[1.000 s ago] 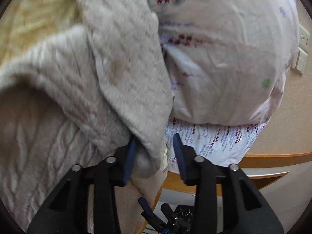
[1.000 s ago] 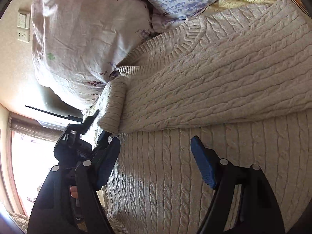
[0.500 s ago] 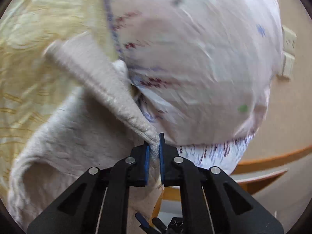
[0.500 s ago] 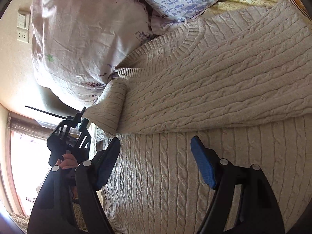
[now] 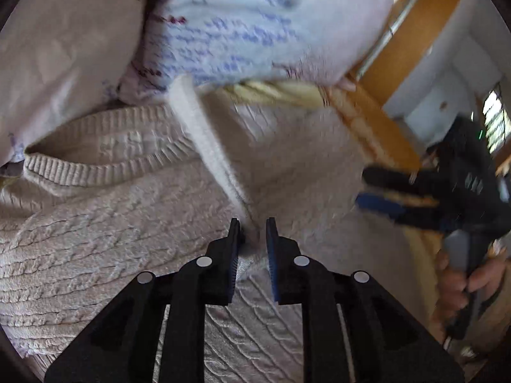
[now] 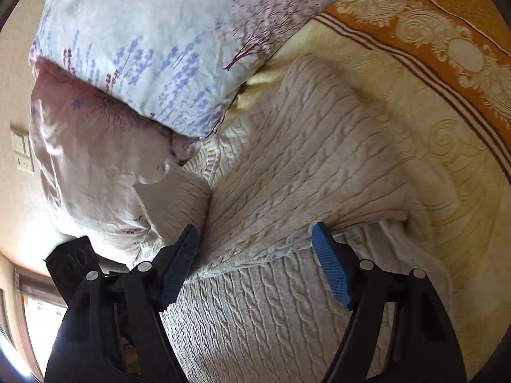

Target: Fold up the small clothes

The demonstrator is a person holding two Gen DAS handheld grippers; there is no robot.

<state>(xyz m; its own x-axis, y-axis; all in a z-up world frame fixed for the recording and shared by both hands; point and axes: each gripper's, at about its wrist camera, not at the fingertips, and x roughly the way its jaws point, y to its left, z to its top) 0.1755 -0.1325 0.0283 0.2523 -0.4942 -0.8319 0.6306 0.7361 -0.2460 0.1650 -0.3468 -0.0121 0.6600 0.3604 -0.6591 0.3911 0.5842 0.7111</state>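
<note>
- The cream cable-knit sweater [image 6: 303,172] lies spread on the yellow bedspread [image 6: 447,146], its ribbed neckline [image 5: 80,166] up against the floral pillows [image 6: 153,57].
- The left gripper [image 5: 250,233] has a narrow gap and its jaws are opening; the ribbed sleeve cuff [image 5: 204,140] runs up from between them, and the pads no longer look pressed on it, so the sleeve reads as being let go across the body of the garment.
- Doing this step well probably means releasing only once the cuff lies flat on the chest panel, not bunched or twisted (the left view is blurred, so how flat it sits cannot be told).
- The left tool should lift away straight from the knit, since the loose cables could snag on a pad and drag the fold open.
- The right gripper [image 6: 257,255] stands wide with nothing between its blue pads [image 6: 332,274], hovering over the folded edge of the sweater near the other sleeve end [image 6: 175,201].
- A sensible next job for it is to pin or smooth that edge, keeping the fold line parallel to the side seam.
- The pillows crowd the collar, so the neckline may need easing clear before any crosswise fold.
</note>
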